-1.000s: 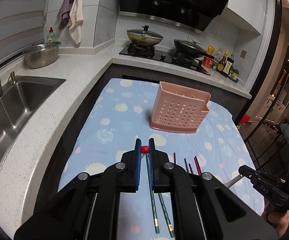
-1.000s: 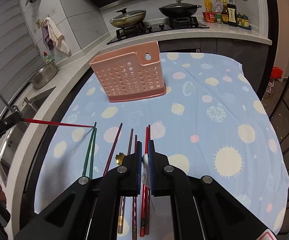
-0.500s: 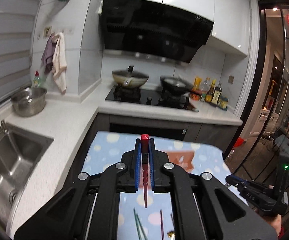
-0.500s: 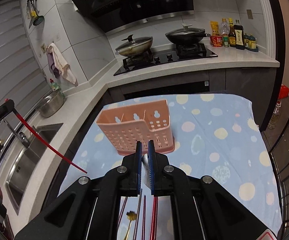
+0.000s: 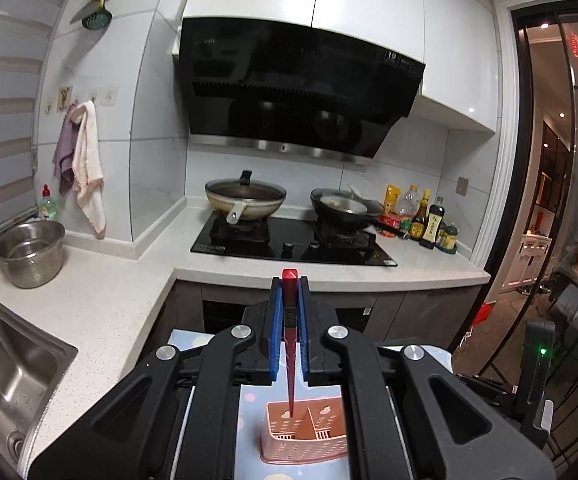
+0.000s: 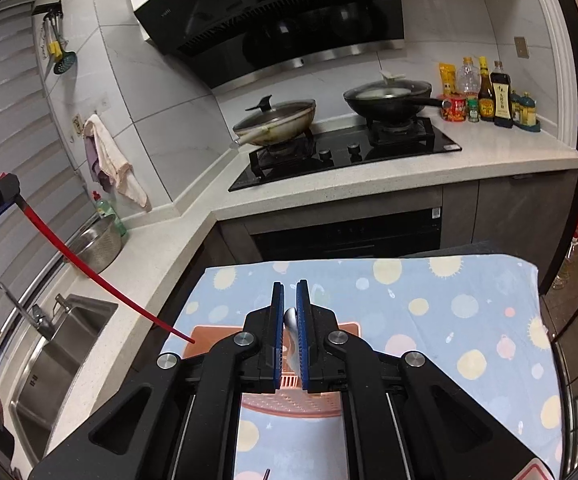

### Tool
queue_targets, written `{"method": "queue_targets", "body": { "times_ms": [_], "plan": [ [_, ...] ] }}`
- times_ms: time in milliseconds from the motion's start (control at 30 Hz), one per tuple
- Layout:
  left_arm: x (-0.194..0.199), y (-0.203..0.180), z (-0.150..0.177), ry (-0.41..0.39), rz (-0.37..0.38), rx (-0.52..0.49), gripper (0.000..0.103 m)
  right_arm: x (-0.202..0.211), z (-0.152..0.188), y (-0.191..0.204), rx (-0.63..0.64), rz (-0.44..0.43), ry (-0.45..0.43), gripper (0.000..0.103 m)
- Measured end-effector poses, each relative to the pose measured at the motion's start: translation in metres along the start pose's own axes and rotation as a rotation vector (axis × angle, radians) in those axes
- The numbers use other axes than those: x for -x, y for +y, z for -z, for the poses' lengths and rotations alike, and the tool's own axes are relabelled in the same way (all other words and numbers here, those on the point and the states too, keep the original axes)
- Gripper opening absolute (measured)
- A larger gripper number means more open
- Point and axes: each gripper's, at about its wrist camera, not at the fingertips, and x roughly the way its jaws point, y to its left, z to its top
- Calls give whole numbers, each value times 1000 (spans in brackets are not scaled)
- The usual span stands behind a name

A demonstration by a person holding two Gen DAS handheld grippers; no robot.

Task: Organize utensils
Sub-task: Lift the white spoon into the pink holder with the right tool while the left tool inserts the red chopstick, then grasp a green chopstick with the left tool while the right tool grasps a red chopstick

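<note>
A: Above the pink caddy (image 5: 304,436), we are holding one red chopstick (image 5: 290,344) in the left gripper (image 5: 290,292). Its jaws are pinching the thick upper end, and the thin tip is hanging down over the caddy's left compartment. From the right wrist view the tip (image 6: 187,338) is sitting just at the caddy's left rim; whether it is touching, we cannot tell.

B: We are noting how it handles. We are judging it light, stiff and smooth-lacquered, so it is likely to swing or slip in a grip this near one end. Taking hold at the squared thick end looks right to us: flat faces for the pads, and the taper is leading into the slot.

A: The right gripper (image 6: 290,312) is clamping a grey, rounded metal piece (image 6: 291,322), probably a spoon or its handle. We cannot tell which part it is. We are expecting it to be heavier than the chopstick, rigid and slick.

B: It is hovering over the caddy too, on the spotted blue cloth (image 6: 449,320).

A: We are counting now. Chopsticks visible: one. Grey metal utensils: one. Caddies: one, with at least two compartments showing, divided by a wall. Grippers: two, both closed on something.

B: We are also seeing a thin dark tip (image 6: 267,474) at the bottom edge of the right view. It is too small to identify.
</note>
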Motion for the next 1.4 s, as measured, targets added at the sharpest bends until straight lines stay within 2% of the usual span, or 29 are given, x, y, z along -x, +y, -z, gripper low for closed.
{"method": "queue_targets", "body": {
  "times_ms": [200,367,467,533,600,667,800,900,1033,1200,1400],
  "plan": [
    [-45,7,27,96,-9,14,7,-41,16,-10,-14,14,73,6],
    [-69,13,51,157,-14,30,7,-59,25,-16,-4,24,114,7],
    [-78,16,61,186,-24,44,8,-59,28,-16,12,51,100,10],
    [-81,18,66,199,-30,61,16,-55,29,-16,13,57,92,11],
    [-80,20,69,198,-43,65,28,-49,29,-18,9,54,83,18],
    [-76,20,71,195,-45,67,33,-40,29,-18,10,60,66,25],
    [-61,19,74,187,-53,61,38,-18,35,-17,7,57,51,28],
    [-44,20,80,183,-56,60,47,1,45,-16,5,55,49,32],
    [-19,18,96,199,-58,44,47,30,68,-14,26,72,48,36],
    [15,16,133,251,-76,22,47,67,111,-14,35,95,67,37],
    [54,20,191,350,-83,46,47,103,175,-12,35,110,129,37]
  ]
}}
